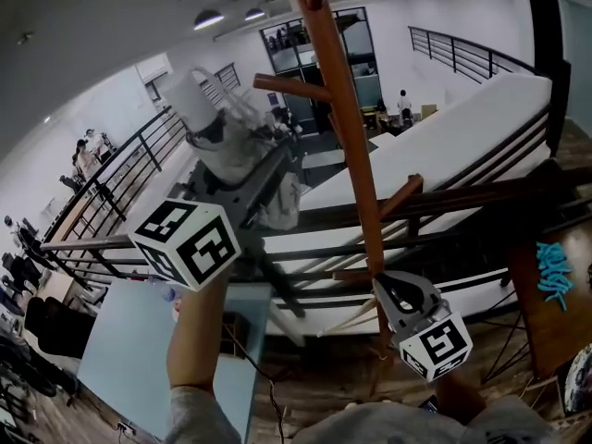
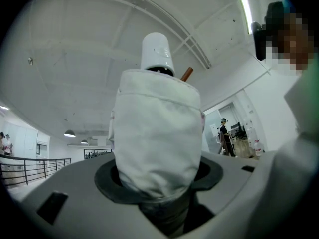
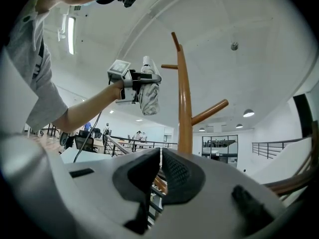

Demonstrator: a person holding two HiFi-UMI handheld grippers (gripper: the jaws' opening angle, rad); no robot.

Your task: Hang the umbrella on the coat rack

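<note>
Jaws all but together, with only a slit of light between the pads and nothing in it, the right gripper [image 1: 384, 285] sits low against the coat rack [image 1: 347, 109], its marker cube [image 1: 435, 345] turned toward the camera. In the right gripper view the rack's brown pole [image 3: 183, 98] rises just behind the closed pads [image 3: 177, 171].

To the left of the pole and higher up, at the end of a bare forearm [image 1: 196, 336], the left gripper [image 1: 242, 169] is clamped on the folded umbrella [image 1: 227, 146]. The left gripper view shows the pale fabric bundle [image 2: 157, 128] filling the gap between the pads, with its white handle cap [image 2: 157, 51] standing above.

The umbrella is held up beside the rack's upper left peg [image 1: 287, 86], close to the peg's end but on no peg. A brown peg tip [image 2: 187, 73] shows just behind the handle cap. A second peg [image 1: 402, 195] angles up to the right of the pole, lower down.

Beyond the rack run black railings [image 1: 139, 151] and a long white balustrade wall [image 1: 462, 123]. Farther off, people [image 1: 404, 104] stand on an open floor under round ceiling lamps [image 1: 208, 17].
</note>
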